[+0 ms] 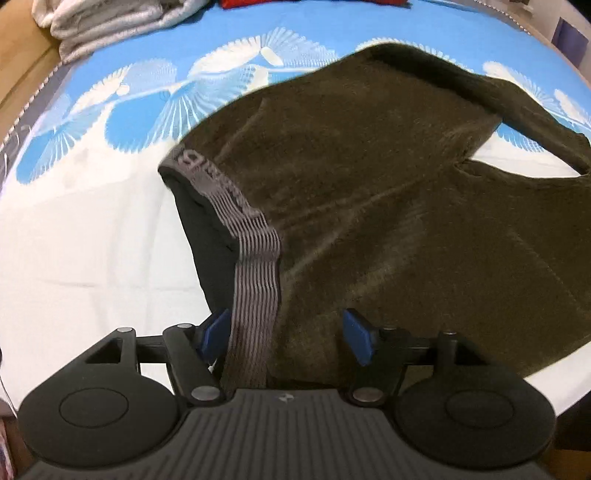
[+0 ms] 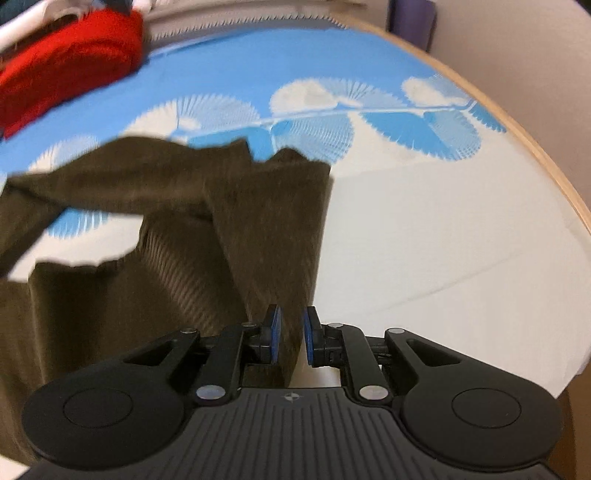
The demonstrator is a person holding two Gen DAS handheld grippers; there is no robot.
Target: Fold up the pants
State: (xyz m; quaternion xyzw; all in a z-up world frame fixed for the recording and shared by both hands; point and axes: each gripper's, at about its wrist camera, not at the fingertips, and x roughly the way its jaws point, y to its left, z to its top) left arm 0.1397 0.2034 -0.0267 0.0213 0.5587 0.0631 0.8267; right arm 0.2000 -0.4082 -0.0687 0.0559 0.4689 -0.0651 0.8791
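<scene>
Two grippers: each of yours has the olive-brown corduroy pants [image 1: 369, 192] between its blue pads.
Left edge: a pile of grey-white folded towels [image 1: 110, 26] sits at the far left corner of the blue-and-white leaf-print bedsheet [image 1: 92, 221], beside a tan wooden bed rim [image 1: 22, 70].
Left room: white sheet lies bare to the left of the waistband.
Left gripper [image 1: 288, 338]: your jaws stand spread wide, with the grey ribbed elastic waistband [image 1: 255, 266] running down between them, just beside the left pad; no pinch shows.
Pants: they spread rightward over the sheet, the legs trailing toward the far right.
Right gripper [image 2: 291, 338]: your jaws are nearly together on a hanging fold of the pants; cloth touches the left pad, and a slim gap shows at the right pad.
Right room: bare white sheet reaches to the curved bed rim.
Far left in the right view: a red folded cloth [image 2: 70, 59].
</scene>
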